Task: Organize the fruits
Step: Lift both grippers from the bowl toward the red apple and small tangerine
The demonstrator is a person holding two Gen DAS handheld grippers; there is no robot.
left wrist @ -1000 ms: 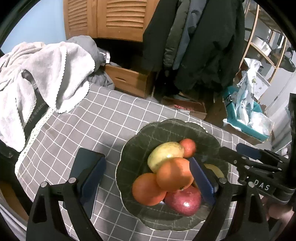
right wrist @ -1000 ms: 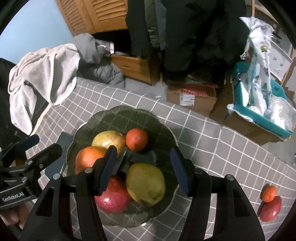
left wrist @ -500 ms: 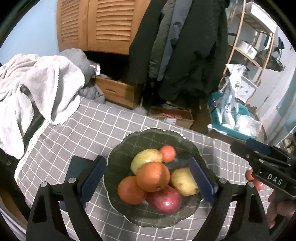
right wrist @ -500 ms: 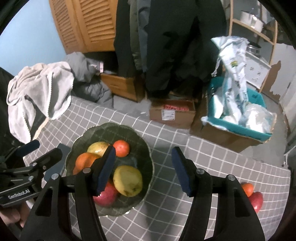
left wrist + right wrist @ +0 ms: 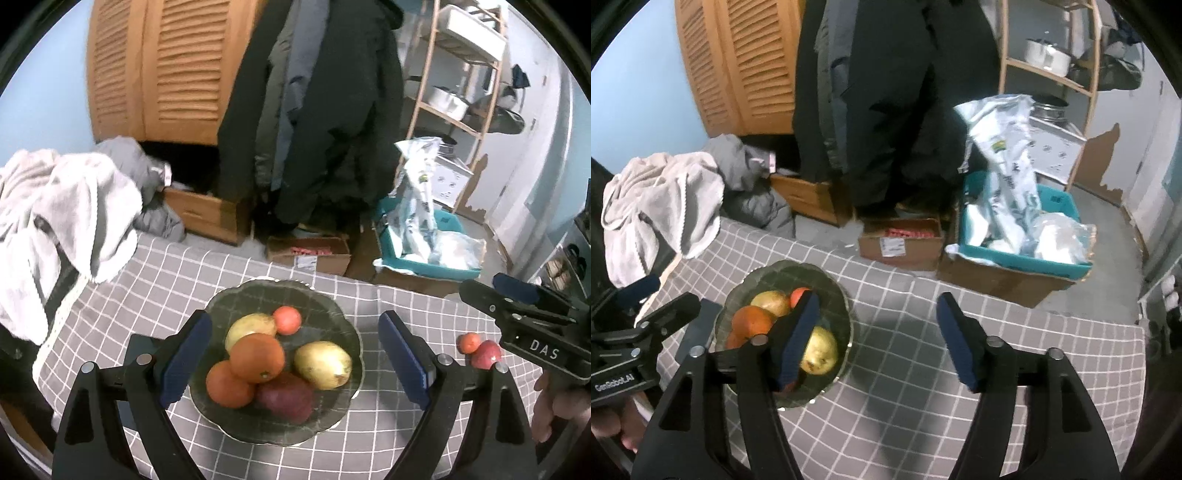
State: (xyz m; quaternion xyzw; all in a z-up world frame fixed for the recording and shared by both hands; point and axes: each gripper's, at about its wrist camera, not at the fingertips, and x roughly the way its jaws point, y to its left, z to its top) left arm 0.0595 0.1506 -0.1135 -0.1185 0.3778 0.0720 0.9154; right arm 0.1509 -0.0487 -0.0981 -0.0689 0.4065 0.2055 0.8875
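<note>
A dark green scalloped bowl on the grey checked tablecloth holds two oranges, two yellow-green pears, a small tangerine and a red apple. My left gripper is open and empty, raised above the bowl. To the right on the cloth lie a small tangerine and a red apple, partly behind the right gripper's body. In the right wrist view the bowl is at the lower left. My right gripper is open and empty above the cloth, right of the bowl.
A white towel hangs over the table's left end. Beyond the far edge stand a cardboard box, a teal bin with plastic bags, hanging dark coats and a wooden shelf. A dark flat object lies left of the bowl.
Both grippers have risen and pulled back from the bowl, which now looks smaller. The right gripper has shifted right, off the bowl. Both stayed open; the fruit has not moved.
</note>
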